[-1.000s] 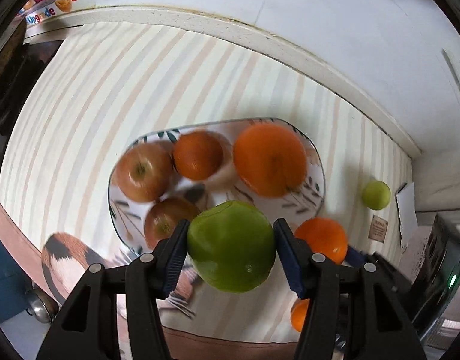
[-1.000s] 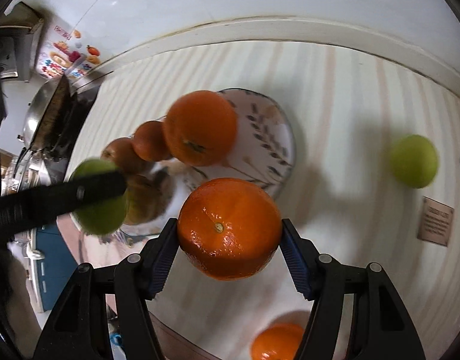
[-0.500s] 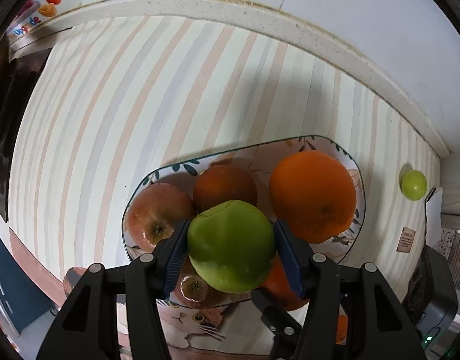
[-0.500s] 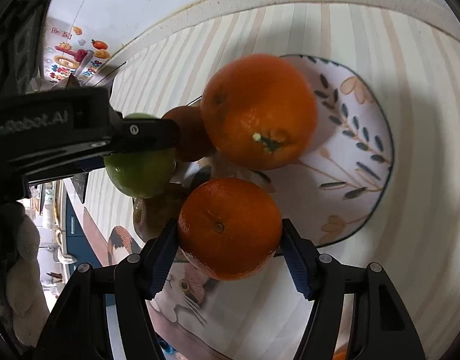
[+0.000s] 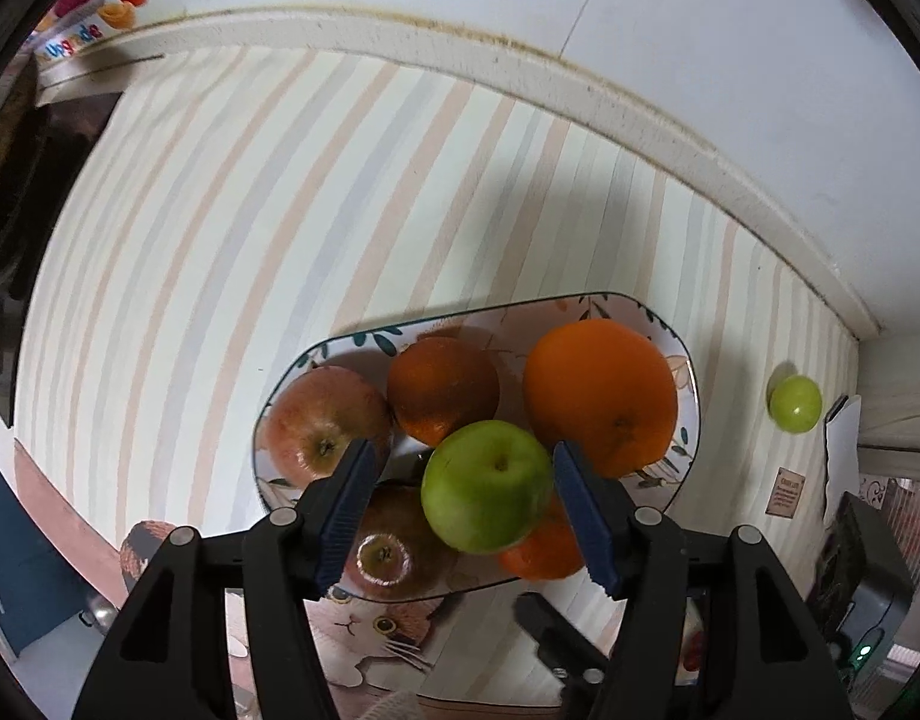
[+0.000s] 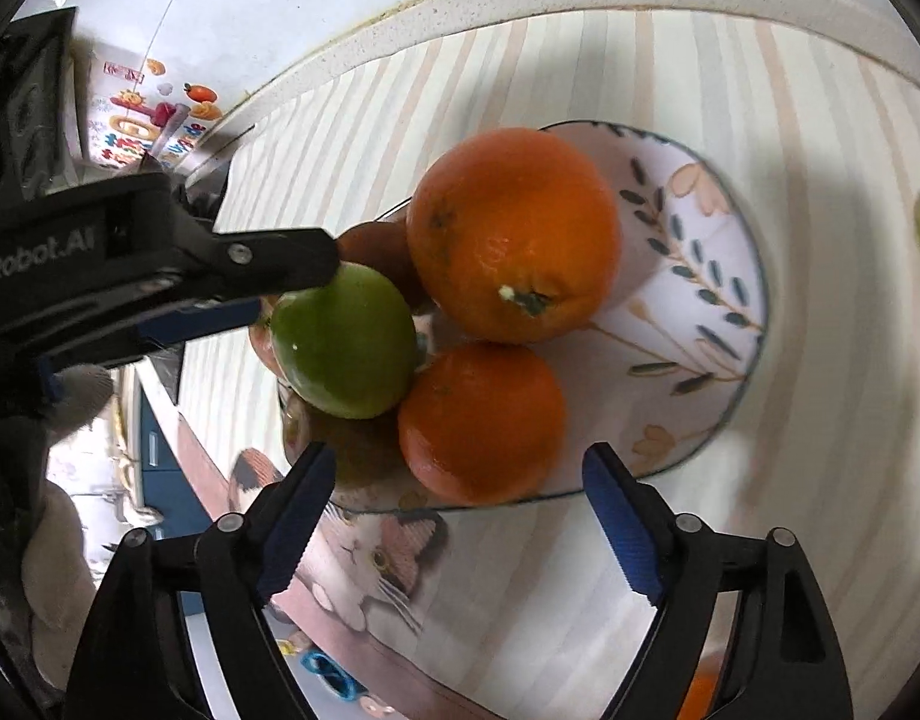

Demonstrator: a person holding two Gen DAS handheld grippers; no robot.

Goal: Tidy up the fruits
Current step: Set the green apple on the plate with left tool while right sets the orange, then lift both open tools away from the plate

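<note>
- Left gripper (image 5: 463,507): jaws spread, green apple (image 5: 487,486) loose between them, touching the right pad only, perched on the plate (image 5: 682,468) pile. Smooth, waxy, firm; likely to roll, so grip it across the middle.
- Red apple (image 5: 322,420), small orange (image 5: 442,390), big orange (image 5: 601,396): round, dimpled skins, glazed leaf-print plate.
- Right gripper (image 6: 454,516): jaws wide, empty, orange (image 6: 481,420) just ahead on the plate.
- Far right, a green fruit (image 5: 794,403) sits alone on the striped cloth (image 5: 220,210).

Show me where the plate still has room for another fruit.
Bare plate lies right of the big orange and the small orange, out to the rim. The left side is crowded: green apple, red apple, more fruit.
</note>
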